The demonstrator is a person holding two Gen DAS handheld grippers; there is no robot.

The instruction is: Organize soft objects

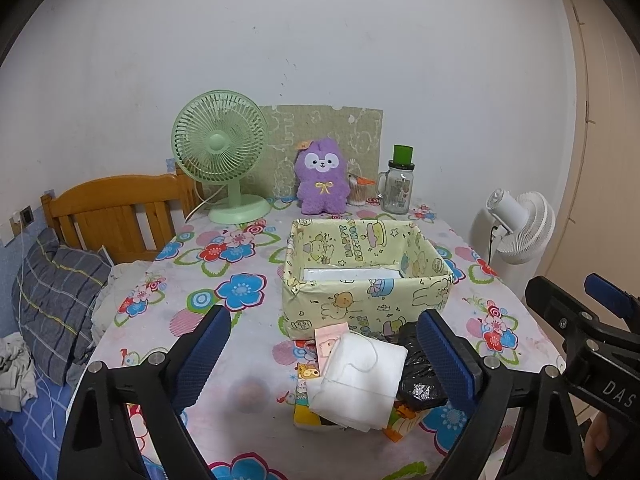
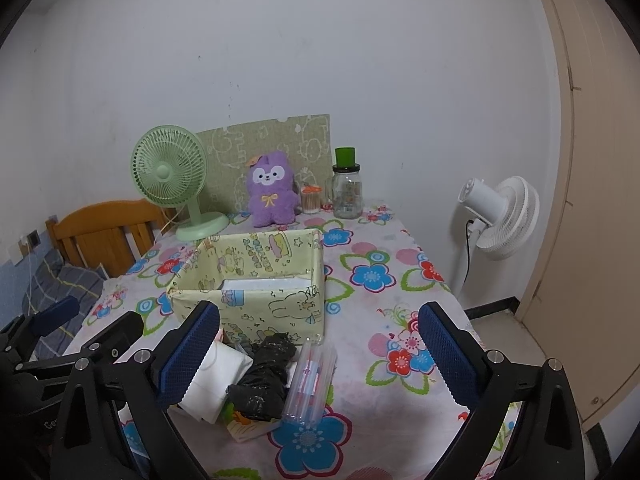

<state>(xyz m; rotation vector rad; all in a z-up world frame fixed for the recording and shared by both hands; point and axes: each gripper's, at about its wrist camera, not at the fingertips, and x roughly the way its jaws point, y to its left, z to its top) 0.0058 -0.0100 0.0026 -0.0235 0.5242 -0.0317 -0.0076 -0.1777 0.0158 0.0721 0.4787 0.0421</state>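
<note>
A pale yellow cartoon-print box (image 1: 316, 304) (image 2: 256, 312) stands open-topped in the middle of the flowered table, with something white lying flat inside. In front of it lies a small pile: a folded white cloth (image 1: 360, 380) (image 2: 216, 380), a crumpled black plastic bag (image 1: 420, 376) (image 2: 264, 376), a clear packet (image 2: 310, 380) and a colourful packet (image 1: 306, 412) underneath. My left gripper (image 1: 324, 356) stands open, its blue pads wide on either side of the pile and touching nothing. My right gripper (image 2: 320, 356) is open too, above the clear packet. A purple plush toy (image 1: 322, 178) (image 2: 272, 192) sits at the back.
A green desk fan (image 1: 220, 156) (image 2: 172, 176), a glass jar with green lid (image 1: 398, 184) (image 2: 347, 188) and a small cup of sticks (image 2: 311, 199) line the back edge. A bed with wooden headboard (image 1: 116, 212) is left; a white floor fan (image 2: 500, 216) right.
</note>
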